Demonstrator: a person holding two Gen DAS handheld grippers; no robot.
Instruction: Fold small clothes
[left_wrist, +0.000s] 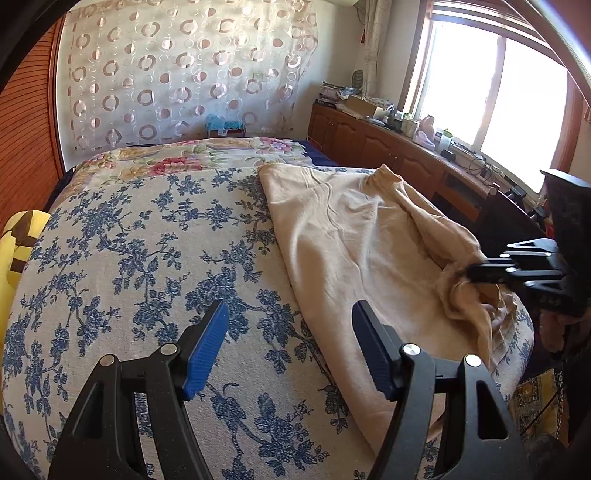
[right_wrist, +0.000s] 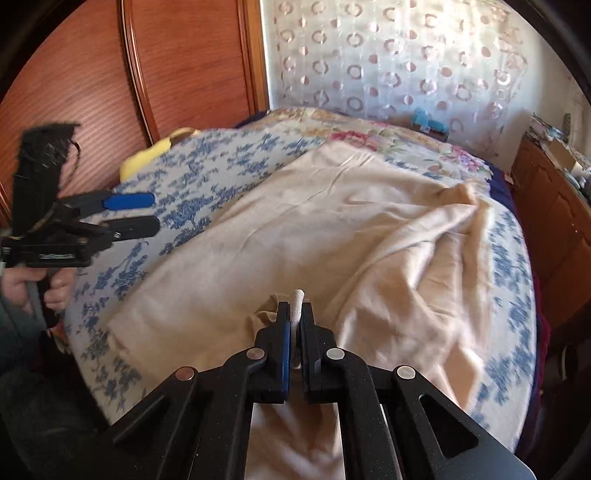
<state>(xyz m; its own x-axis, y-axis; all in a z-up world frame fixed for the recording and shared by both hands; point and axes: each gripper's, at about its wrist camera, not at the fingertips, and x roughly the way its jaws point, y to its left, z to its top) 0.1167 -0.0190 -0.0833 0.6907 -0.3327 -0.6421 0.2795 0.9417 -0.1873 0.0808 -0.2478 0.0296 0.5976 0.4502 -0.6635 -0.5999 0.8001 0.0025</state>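
While the right gripper (right_wrist: 295, 314) pinches the beige garment's (right_wrist: 314, 229) edge, left gripper (left_wrist: 288, 328) spread wide, holding nothing, over the floral bedspread (left_wrist: 129, 258).

Garment (left_wrist: 351, 229) lies spread on the bed (left_wrist: 147, 258), toward its right side in the left wrist view. Left claw (left_wrist: 290, 347) above bare bed cover, just left of the garment's edge. Right claw (right_wrist: 295, 314) at the garment's near edge, cloth between its fingers. Pillow (right_wrist: 147, 155) at the bed's far left. Cabinet (left_wrist: 388, 144) right of the bed, under the window (left_wrist: 491, 85).
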